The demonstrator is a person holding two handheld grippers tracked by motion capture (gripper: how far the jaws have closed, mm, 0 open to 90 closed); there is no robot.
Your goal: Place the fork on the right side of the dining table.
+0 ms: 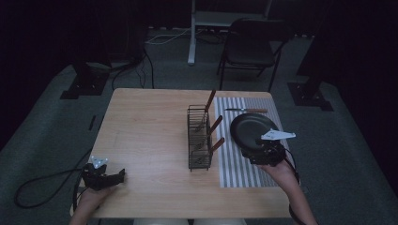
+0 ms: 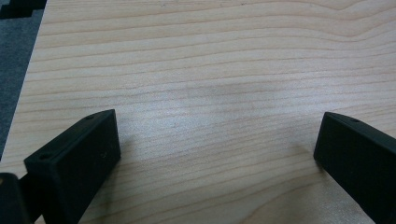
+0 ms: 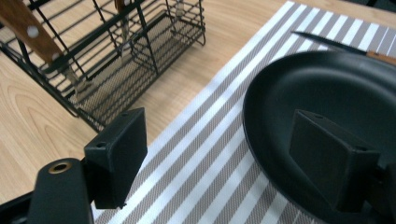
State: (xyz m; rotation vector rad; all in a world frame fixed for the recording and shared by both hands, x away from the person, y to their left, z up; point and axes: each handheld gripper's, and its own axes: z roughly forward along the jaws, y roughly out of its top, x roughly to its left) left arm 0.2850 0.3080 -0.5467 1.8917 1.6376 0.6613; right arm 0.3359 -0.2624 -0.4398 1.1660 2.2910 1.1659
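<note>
A black plate [image 1: 253,129] lies on a striped placemat [image 1: 234,168] at the table's right side. My right gripper [image 1: 257,146] hovers at the plate's near edge. In the right gripper view it [image 3: 219,140] is open: one jaw is over the placemat [image 3: 201,154], the other over the plate's [image 3: 336,84] inside. The rim runs between them and neither pad presses on it. A wooden-handled knife [image 1: 246,110] [image 3: 327,42] lies beyond the plate. My left gripper [image 1: 121,176] rests at the table's near left corner, open [image 2: 217,130] over bare wood.
A black wire caddy [image 1: 199,140] [image 3: 116,60] stands left of the placemat with three wooden-handled utensils upright in it. Beyond the table are a dark chair [image 1: 251,44], a white stand [image 1: 192,33] and floor cables [image 1: 37,185].
</note>
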